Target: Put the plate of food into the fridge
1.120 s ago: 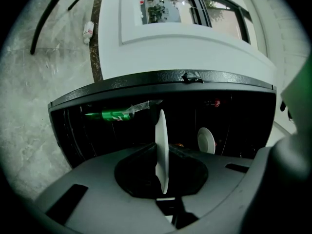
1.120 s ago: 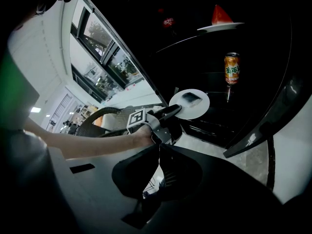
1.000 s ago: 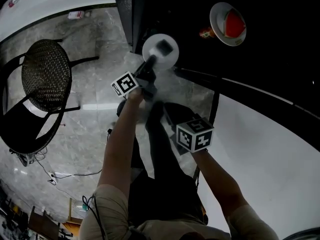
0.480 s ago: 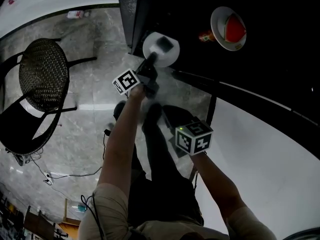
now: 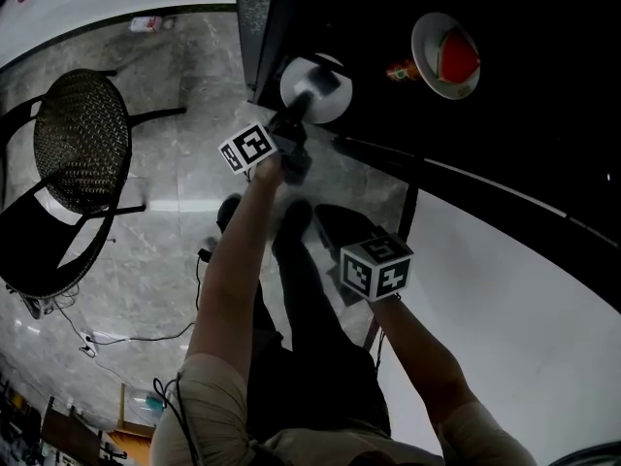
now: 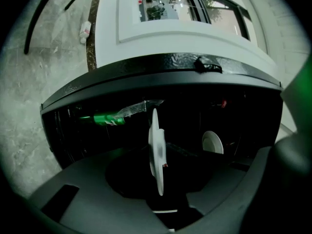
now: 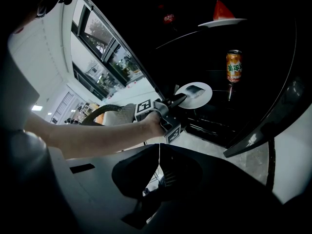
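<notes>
Left tool (image 5: 301, 113) has gone a little farther into the dark fridge (image 5: 257, 27) than a second ago, and the white plate (image 5: 316, 87) has gone with it. Its jaws have just been opening. The rim of the plate is between them, but they look apart from it now, so the tool has let go. The plate lies flat in the left part of the open fridge. I cannot tell if a shelf is under it.

The right tool (image 7: 158, 155) is clenched tight with nothing in it. It points down, near the person's legs, well apart from the plate.

Farther right in the fridge is another plate (image 5: 444, 54) with a red slice on it. An orange can (image 7: 234, 66) stands below that plate. A green bottle (image 6: 108, 119) lies far back in the fridge. A woven chair (image 5: 82, 144) stands on the grey floor (image 5: 175, 250), off to the left.
</notes>
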Demonstrator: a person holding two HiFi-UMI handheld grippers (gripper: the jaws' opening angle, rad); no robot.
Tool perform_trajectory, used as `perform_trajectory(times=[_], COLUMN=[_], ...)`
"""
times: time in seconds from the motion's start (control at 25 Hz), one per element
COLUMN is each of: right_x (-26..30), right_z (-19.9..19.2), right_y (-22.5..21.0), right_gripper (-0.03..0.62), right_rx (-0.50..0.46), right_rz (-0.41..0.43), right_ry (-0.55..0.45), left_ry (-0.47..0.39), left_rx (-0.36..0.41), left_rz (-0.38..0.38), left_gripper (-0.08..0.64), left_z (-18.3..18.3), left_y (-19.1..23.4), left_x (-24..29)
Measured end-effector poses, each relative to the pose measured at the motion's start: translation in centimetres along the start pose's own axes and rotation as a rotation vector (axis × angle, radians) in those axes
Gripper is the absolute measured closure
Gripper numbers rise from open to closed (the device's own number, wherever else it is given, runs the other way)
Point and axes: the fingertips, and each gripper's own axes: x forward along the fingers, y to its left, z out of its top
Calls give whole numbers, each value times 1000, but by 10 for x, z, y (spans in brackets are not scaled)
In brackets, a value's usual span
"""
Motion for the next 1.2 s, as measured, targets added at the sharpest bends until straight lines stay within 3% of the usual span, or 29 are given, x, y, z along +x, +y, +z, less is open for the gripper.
perform_trajectory(times=[0.2, 0.32, 0.6, 0.76, 0.88, 1.2], right_x=[2, 2, 3, 8, 21, 75], right_z=[-2, -3, -4, -6, -7, 34], right_y=[2, 2, 0, -4, -20, -69], right_gripper=[569, 570, 569, 569, 569, 569], right_rx=[-11, -13, -21, -37, -73, -170], right_rz=[8, 9, 15, 2, -50, -203], right_ry=[8, 15, 22, 38, 60, 42], left_ry=[-26, -29, 4, 9, 7, 22], left_rx=[13, 27, 41, 42, 39, 43], left_rz=[-53, -67, -90, -42, -17, -31], left_gripper=[347, 308, 299, 318, 376, 379], left_z=[3, 4, 0, 2, 4, 4], left_y=[-13, -17, -22, -14, -10, -13], left_x=[-1, -1, -5, -3, -3, 0])
